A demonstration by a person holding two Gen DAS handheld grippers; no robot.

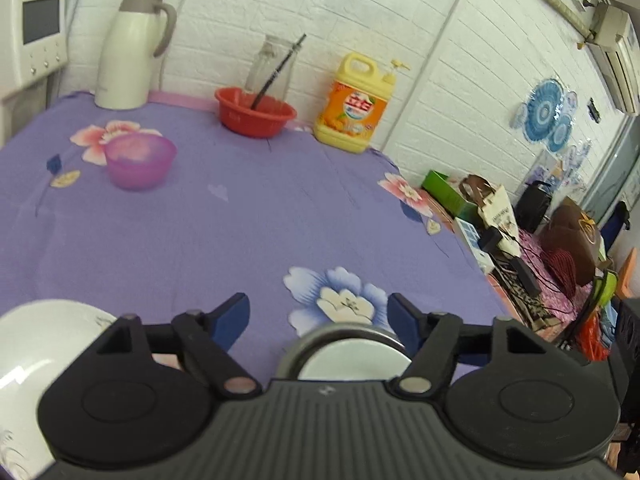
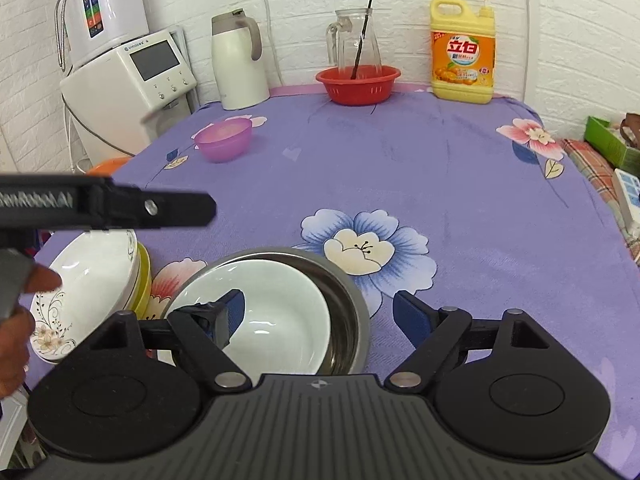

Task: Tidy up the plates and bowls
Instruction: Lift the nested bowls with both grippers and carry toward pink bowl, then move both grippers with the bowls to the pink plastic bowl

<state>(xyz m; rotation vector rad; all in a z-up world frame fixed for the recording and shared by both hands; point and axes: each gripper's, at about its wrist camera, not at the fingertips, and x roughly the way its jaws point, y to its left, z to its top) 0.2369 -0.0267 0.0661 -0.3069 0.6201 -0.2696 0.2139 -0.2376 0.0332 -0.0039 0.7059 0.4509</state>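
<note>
A white bowl (image 2: 272, 312) sits inside a steel bowl (image 2: 344, 312) near the table's front edge; the nested pair also shows in the left wrist view (image 1: 348, 352). A stack of white flowered plates (image 2: 88, 280) on a yellow plate (image 2: 145, 276) lies to its left, seen too in the left wrist view (image 1: 36, 344). A purple bowl (image 2: 224, 140) stands further back left, seen too in the left wrist view (image 1: 140, 162). My right gripper (image 2: 318, 314) is open, its jaws astride the nested bowls' right side. My left gripper (image 1: 318, 318) is open and empty above the bowls; its body (image 2: 120, 206) crosses the right wrist view.
At the back stand a red basket (image 2: 358, 84), a glass jug (image 2: 354, 42) with a stick, a yellow detergent bottle (image 2: 462, 52) and a white thermos (image 2: 238, 64). A water dispenser (image 2: 128, 84) is left of the table. Clutter (image 1: 540, 240) lies right of the table.
</note>
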